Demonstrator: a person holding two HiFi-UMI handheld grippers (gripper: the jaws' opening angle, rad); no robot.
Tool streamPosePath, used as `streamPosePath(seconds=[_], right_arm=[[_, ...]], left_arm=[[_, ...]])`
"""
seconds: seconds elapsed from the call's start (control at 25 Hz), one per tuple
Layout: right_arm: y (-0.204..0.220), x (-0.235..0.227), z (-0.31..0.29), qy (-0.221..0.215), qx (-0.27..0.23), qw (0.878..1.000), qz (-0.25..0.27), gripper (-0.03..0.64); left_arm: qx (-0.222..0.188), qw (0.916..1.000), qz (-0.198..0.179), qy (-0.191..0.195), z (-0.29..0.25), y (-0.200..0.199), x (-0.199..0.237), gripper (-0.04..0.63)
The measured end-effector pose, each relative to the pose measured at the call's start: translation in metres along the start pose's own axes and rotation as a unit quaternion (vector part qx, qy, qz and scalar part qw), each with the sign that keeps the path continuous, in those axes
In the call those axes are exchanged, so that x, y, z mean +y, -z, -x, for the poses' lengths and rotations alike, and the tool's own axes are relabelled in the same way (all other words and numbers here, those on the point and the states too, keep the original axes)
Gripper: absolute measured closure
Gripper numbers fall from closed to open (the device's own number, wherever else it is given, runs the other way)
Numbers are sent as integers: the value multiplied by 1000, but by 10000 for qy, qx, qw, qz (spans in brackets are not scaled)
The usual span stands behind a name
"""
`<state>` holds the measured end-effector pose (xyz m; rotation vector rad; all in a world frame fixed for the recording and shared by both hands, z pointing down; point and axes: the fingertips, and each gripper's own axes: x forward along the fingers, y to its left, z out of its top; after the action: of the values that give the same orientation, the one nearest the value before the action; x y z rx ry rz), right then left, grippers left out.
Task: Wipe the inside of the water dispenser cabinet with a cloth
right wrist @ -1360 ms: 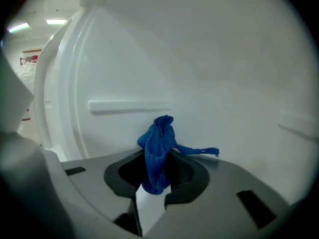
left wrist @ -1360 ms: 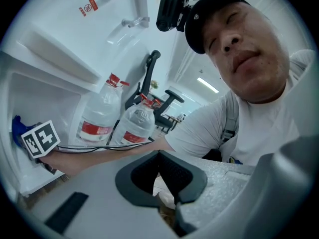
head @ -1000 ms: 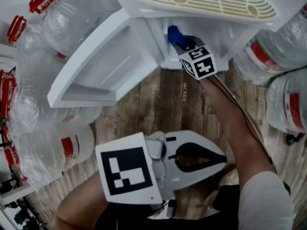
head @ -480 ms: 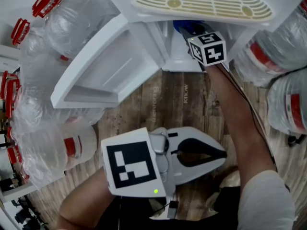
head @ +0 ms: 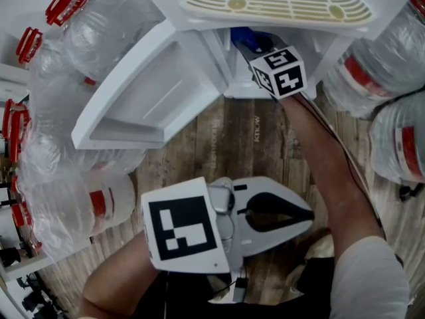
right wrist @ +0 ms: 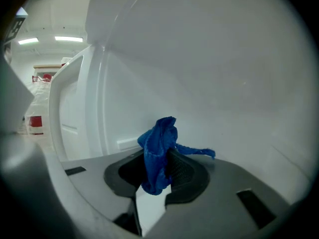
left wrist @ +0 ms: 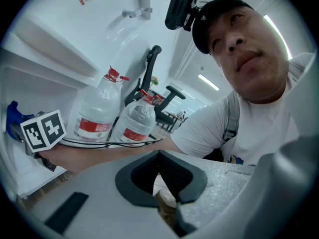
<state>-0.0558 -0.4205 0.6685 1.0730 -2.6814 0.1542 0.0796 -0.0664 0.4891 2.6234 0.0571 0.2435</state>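
Right tool (right wrist: 158, 176) is pinched on the blue cloth (right wrist: 159, 146) and held inside the white dispenser cabinet (head: 229, 85), whose door (head: 149, 95) is swung open. The cloth is bunched upright from the jaws, one tail trailed rightward; wall contact cannot be told. Left tool (head: 302, 214) is held low over the wooden floor (head: 226, 145), jaws pressed together, nothing between. Water bottles (head: 93, 32) are stacked beside the cabinet.

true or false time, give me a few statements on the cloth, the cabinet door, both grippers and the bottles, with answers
1. The right gripper grips a blue cloth inside the white cabinet. True.
2. The cabinet door is closed. False: the door stands open.
3. The left gripper is wiping inside the cabinet. False: the left gripper is outside it, over the wooden floor, shut and empty.
4. Large water bottles sit on both sides of the dispenser. True.
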Motion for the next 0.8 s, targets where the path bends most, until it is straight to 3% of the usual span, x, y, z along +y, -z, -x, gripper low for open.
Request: streamPosePath(seconds=[0.32, 0.44, 0.6, 0.8], right_arm=[[6, 31, 21, -392, 119, 9990, 189, 518], [4, 32, 30, -522, 84, 9986, -45, 520], [-15, 4, 38, -255, -161, 9986, -437, 526], [-40, -18, 29, 67, -345, 9990, -271, 526]], left_arm=[[-40, 10000, 68, -9, -2, -2, 0, 597], [-19, 10000, 95, -3, -5, -1, 2, 597], [20, 9999, 108, 25, -12, 0, 3, 597], [10, 9999, 72, 74, -15, -2, 2, 597]])
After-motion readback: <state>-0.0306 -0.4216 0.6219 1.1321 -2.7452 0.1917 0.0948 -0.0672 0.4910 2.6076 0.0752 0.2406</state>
